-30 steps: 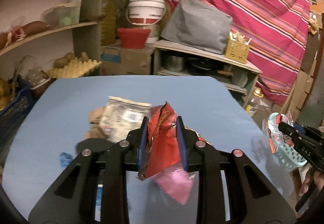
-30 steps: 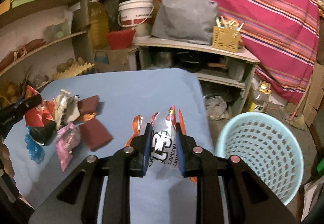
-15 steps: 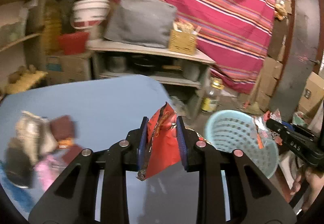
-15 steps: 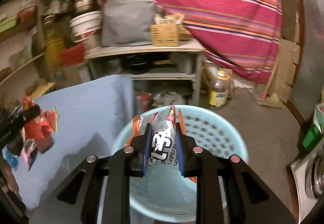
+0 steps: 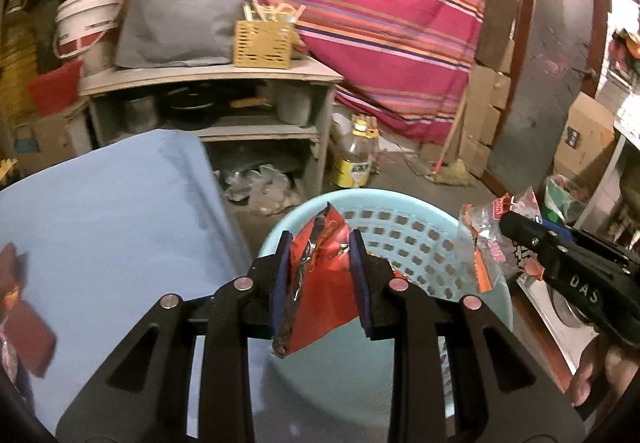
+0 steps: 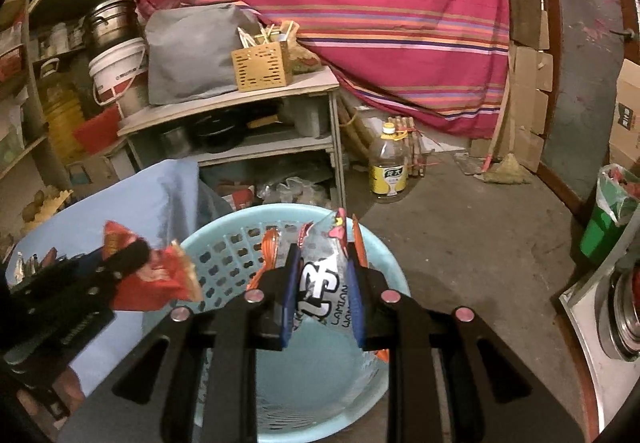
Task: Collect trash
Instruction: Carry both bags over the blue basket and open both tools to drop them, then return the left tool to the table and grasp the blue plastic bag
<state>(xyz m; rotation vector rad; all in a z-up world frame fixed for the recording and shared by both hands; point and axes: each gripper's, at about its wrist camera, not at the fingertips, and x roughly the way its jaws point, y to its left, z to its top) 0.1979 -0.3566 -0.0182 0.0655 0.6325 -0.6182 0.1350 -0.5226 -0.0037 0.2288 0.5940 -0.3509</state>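
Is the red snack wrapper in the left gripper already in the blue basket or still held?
Held: the red snack wrapper sits pinched in the left gripper, above the light blue basket.

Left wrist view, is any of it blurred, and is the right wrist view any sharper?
Left wrist view: the table and shelves at the left edge smear, while the red wrapper in the left gripper stays crisp. Right wrist view: sharper overall, only the left gripper there looks soft; fisheye bends both.

"23" and "LAMIAN" on silver wrapper (image 6: pixel 326 279), "DAS" on right tool (image 5: pixel 505 223)
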